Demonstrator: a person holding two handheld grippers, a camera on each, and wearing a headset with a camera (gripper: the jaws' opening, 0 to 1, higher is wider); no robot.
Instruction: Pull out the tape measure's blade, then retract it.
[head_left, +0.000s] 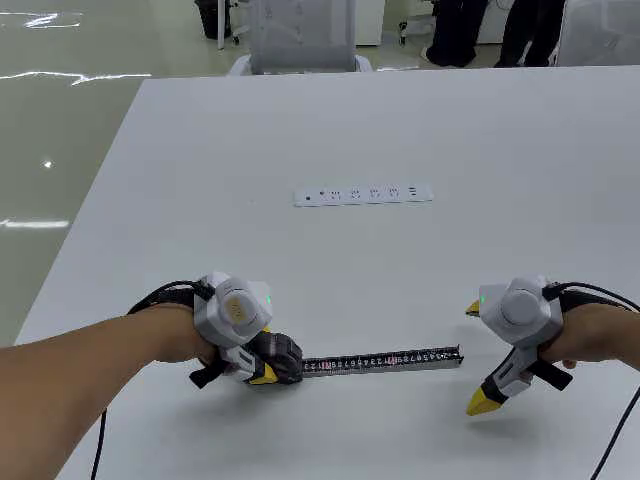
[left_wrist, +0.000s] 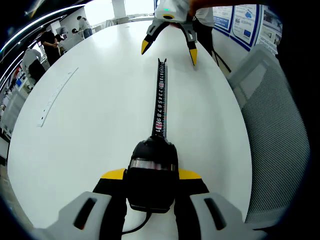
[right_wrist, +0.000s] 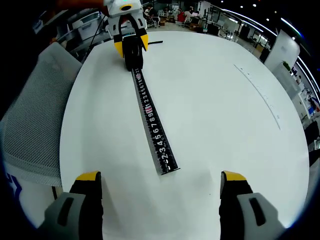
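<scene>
- A person's bare left forearm (head_left: 90, 360) reaches in over the white desk (head_left: 300, 130) and carries the left tongs (head_left: 272, 362), white and grey with yellow tips.
- The left tongs are pressed onto a black tape measure case (head_left: 282, 357), one yellow tip on each side of it; in the left gripper view the case (left_wrist: 152, 165) sits squarely between the jaws of the left tongs (left_wrist: 151, 174) and rests on the desk near the front edge.
- A dark steel blade with white numerals (head_left: 385, 361) runs out of the case to the right and lies flat on the desk in a straight line.
- Farther back on the desk, well apart from the blade, lies a flat white power strip (head_left: 363, 193) with a row of sockets.
- The blade's hooked end (head_left: 459, 353) lies free on the desk; in the right gripper view this end (right_wrist: 170, 169) stops just short of the gap between the two jaws, touching neither.
- The right tongs (head_left: 476, 355) are spread wide, yellow tips far apart, with nothing between them, and point back along the blade towards the case.
</scene>
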